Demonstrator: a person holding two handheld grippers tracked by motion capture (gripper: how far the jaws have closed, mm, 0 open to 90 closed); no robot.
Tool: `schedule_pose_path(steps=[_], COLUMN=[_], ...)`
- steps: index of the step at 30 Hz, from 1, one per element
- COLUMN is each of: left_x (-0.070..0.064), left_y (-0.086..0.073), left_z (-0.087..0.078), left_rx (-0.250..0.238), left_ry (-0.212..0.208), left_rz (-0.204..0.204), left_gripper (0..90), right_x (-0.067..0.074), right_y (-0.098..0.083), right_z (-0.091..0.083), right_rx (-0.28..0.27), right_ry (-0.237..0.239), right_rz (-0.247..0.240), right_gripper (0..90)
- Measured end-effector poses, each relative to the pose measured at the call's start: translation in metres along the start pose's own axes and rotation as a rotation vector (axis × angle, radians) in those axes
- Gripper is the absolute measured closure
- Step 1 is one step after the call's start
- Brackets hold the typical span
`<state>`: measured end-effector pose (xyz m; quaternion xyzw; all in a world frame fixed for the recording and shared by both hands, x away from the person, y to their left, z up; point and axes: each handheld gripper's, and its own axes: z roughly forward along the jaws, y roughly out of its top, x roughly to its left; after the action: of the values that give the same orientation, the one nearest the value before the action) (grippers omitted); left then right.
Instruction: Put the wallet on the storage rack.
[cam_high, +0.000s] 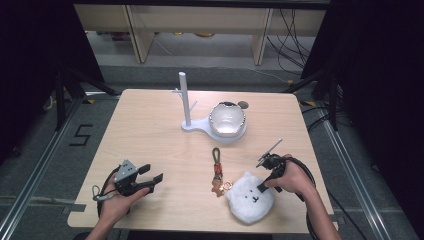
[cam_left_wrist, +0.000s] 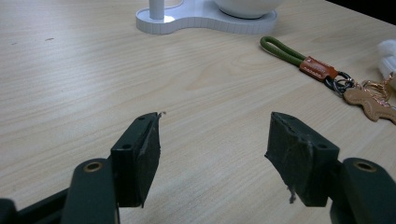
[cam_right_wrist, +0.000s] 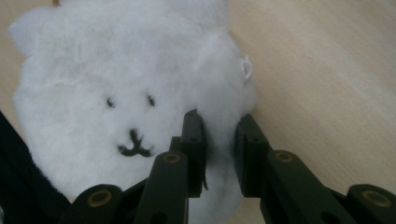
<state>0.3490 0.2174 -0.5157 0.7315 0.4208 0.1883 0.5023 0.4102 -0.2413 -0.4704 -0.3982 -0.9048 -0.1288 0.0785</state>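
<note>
A white fluffy bear plush (cam_high: 248, 199) lies face up near the table's front right. My right gripper (cam_high: 262, 187) is shut on the plush's right edge; in the right gripper view the plush (cam_right_wrist: 116, 79) has a tuft of fur pinched between the jaws of that gripper (cam_right_wrist: 219, 122). A keychain (cam_high: 217, 170) with a green loop, tan tab and brown charm lies just left of the plush. At the front left my left gripper (cam_high: 152, 175) rests open, and the left gripper view shows bare tabletop between its jaws (cam_left_wrist: 215, 128), with the keychain (cam_left_wrist: 317, 67) ahead to the right.
A white stand with an upright peg (cam_high: 185, 97) and a shiny bowl (cam_high: 227, 119) on its base sits at the table's far middle. The base (cam_left_wrist: 196, 21) also appears at the top of the left gripper view. The wooden table (cam_high: 145, 130) ends close behind both hands.
</note>
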Motion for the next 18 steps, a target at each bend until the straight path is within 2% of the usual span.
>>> schedule_pose_path(steps=[2,3,5,7,8,10,11,12,14,16,18], left_x=[0.0,0.001,0.001,0.001,0.001,0.001,0.001,0.001,0.001,0.001,0.001], left_y=[0.0,-0.001,-0.001,-0.001,-0.001,-0.001,-0.001,-0.001,-0.001,-0.001,-0.001], left_z=[0.0,0.0,-0.001,-0.001,-0.001,-0.001,0.0,0.0,0.0,0.0,0.0], left_rx=[0.003,-0.002,0.001,0.003,0.002,0.002,-0.002,-0.001,-0.001,-0.002,-0.001], left_ry=[0.001,-0.006,0.001,0.003,0.002,0.001,-0.006,-0.007,-0.006,-0.005,-0.006], left_rz=[0.003,0.002,0.0,-0.001,-0.001,0.0,0.0,0.001,0.002,0.002,0.002], left_gripper=[34.4,34.4,34.4,34.4,34.5,34.5,34.5,34.5,34.5,34.5,34.6], right_x=[0.003,0.005,0.005,0.004,0.006,0.008,0.01,0.01,0.013,0.016,0.018], right_y=[-0.002,-0.004,-0.009,-0.012,-0.016,-0.018,-0.021,-0.021,-0.023,-0.026,-0.026], right_z=[0.0,-0.002,-0.005,-0.007,-0.012,-0.015,-0.023,-0.023,-0.031,-0.043,-0.046], right_rx=[-0.015,-0.053,-0.093,-0.106,-0.135,-0.149,-0.193,-0.193,-0.232,-0.299,-0.317], right_ry=[-0.001,0.0,0.0,-0.009,-0.015,-0.017,-0.034,-0.034,-0.059,-0.084,-0.097], right_rz=[0.003,0.0,-0.025,-0.029,-0.02,-0.005,-0.003,-0.003,0.017,0.017,0.024], right_gripper=[79.9,80.3,80.5,80.5,80.7,80.8,81.0,81.0,81.2,81.4,81.6])
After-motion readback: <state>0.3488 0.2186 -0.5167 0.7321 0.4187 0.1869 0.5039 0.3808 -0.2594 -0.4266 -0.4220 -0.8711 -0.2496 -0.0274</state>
